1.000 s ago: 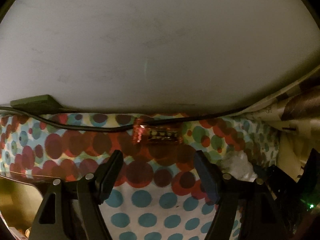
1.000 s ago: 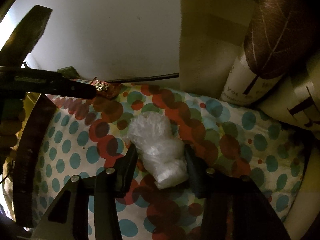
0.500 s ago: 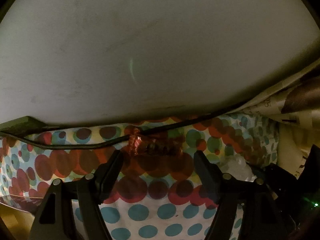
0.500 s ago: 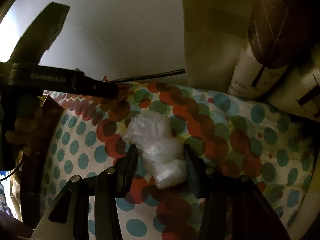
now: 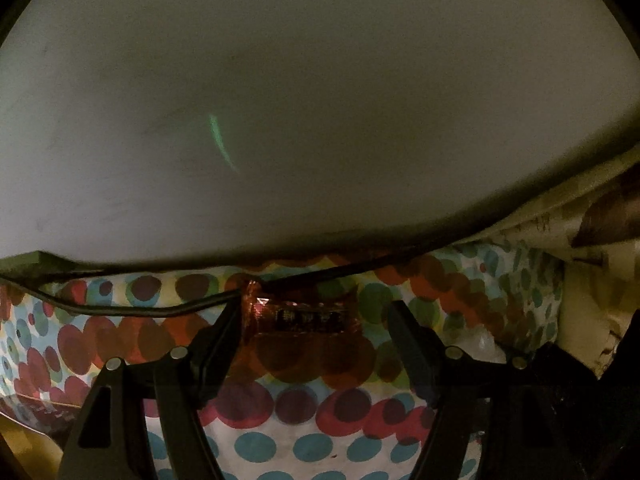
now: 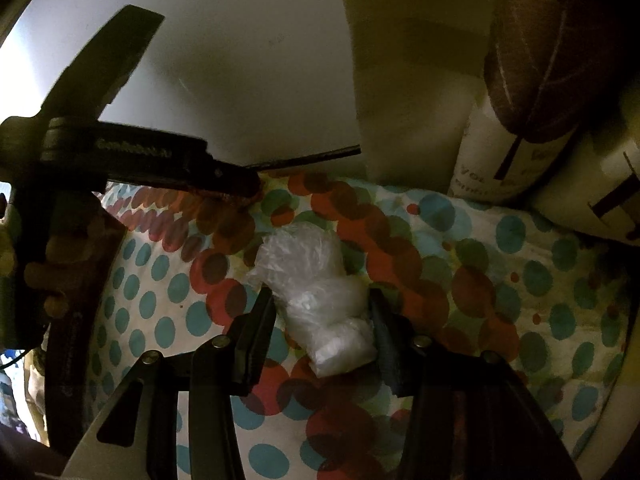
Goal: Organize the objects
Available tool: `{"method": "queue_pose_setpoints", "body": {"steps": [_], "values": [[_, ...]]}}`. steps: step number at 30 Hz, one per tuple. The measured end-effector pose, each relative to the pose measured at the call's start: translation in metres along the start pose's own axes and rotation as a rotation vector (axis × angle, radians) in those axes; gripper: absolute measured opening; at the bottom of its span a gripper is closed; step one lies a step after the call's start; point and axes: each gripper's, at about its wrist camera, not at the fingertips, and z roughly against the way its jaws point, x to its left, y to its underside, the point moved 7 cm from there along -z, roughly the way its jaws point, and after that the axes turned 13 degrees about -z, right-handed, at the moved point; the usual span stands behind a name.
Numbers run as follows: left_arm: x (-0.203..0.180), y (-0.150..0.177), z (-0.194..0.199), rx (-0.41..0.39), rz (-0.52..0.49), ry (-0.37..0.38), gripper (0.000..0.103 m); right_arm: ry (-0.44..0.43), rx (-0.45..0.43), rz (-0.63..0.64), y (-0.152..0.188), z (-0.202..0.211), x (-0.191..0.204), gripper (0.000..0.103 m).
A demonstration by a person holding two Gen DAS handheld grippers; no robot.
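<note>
- Nearest, in the right wrist view, the right gripper (image 6: 320,332) is clenched on a crumpled clear plastic bag (image 6: 316,296); both black fingers (image 6: 256,340) press its sides, and its upper part bulges out beyond the tips.
- That bag lies on a spotted sheet (image 6: 500,280) printed with teal, red and brown dots.
- Nearest in the left wrist view, the left gripper (image 5: 316,312) stands released, its jaws wide and having just eased in a little, with a small red foil wrapper (image 5: 304,316) between the tips.
- Its left finger (image 5: 224,332) sits right at the wrapper's left end; whether it touches I cannot tell. The right finger stands apart from the wrapper's other end.
- The wrapper rests on the same sheet (image 5: 260,452), close to the wall, with dark print on its face too blurred to read.
- Just behind the wrapper a black cable (image 5: 132,310) runs along the sheet's far edge, passing over the wrapper's top left corner.
- At the left of the right wrist view, a person's hand (image 6: 44,276) holds the left gripper (image 6: 248,186), whose tip reaches down to the far edge of the sheet.
- Farthest back, a plain pale wall (image 5: 320,100) rises behind the cable.
- To the right stands patterned fabric (image 6: 540,60), cream with a large brown leaf shape.
</note>
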Motion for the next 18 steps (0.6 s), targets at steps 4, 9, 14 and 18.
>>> {"method": "queue_pose_setpoints", "body": {"steps": [4,9,14,18], "values": [[-0.01,0.004,-0.001,0.004,-0.032,-0.003,0.06,-0.002,-0.005,0.012,0.002,-0.007,0.009,0.044],[-0.018,0.005,-0.003,0.012,-0.042,-0.007,0.05,-0.006,-0.003,0.011,0.003,-0.008,0.01,0.044],[-0.032,0.01,-0.002,0.01,-0.082,0.026,0.036,-0.012,0.002,0.013,0.004,-0.009,0.012,0.043],[-0.042,0.014,-0.002,0.026,-0.105,0.052,0.024,-0.014,-0.001,0.007,0.004,-0.009,0.013,0.043]]}}
